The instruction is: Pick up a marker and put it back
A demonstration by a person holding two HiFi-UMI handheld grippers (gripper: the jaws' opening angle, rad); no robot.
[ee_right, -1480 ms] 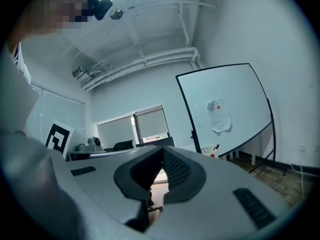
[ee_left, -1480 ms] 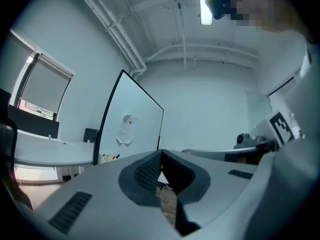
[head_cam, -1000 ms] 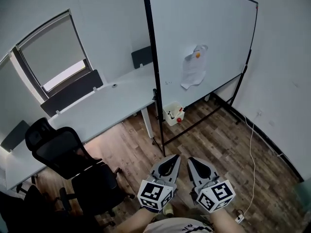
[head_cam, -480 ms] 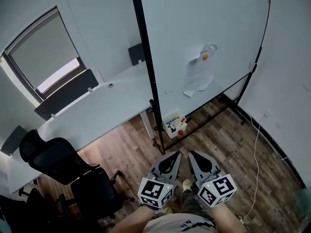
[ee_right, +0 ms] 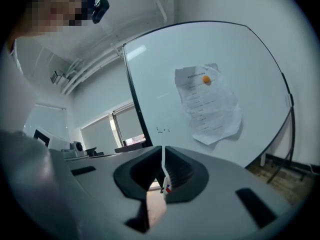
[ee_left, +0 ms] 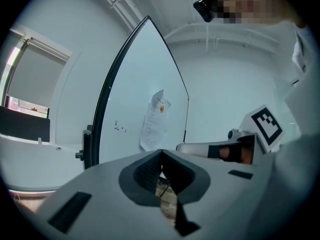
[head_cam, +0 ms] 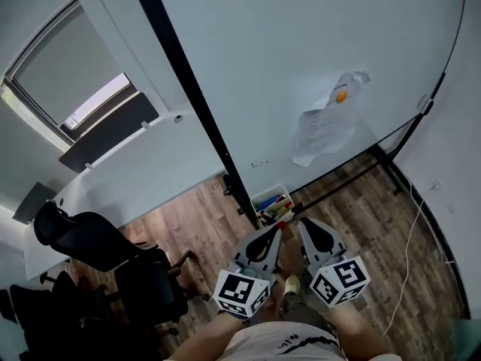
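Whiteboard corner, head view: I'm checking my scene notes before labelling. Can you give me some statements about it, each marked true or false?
1. A sheet of paper hangs on the whiteboard under an orange magnet. True.
2. The right hand-held gripper holds a marker. False: its jaws are together with nothing between them.
3. The box of markers sits on the desk. False: it sits low at the whiteboard's foot, off the desk.
4. A black office chair stands beside the desk. True.

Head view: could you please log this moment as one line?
left gripper: shut, empty | right gripper: shut, empty | marker box: below whiteboard, untouched
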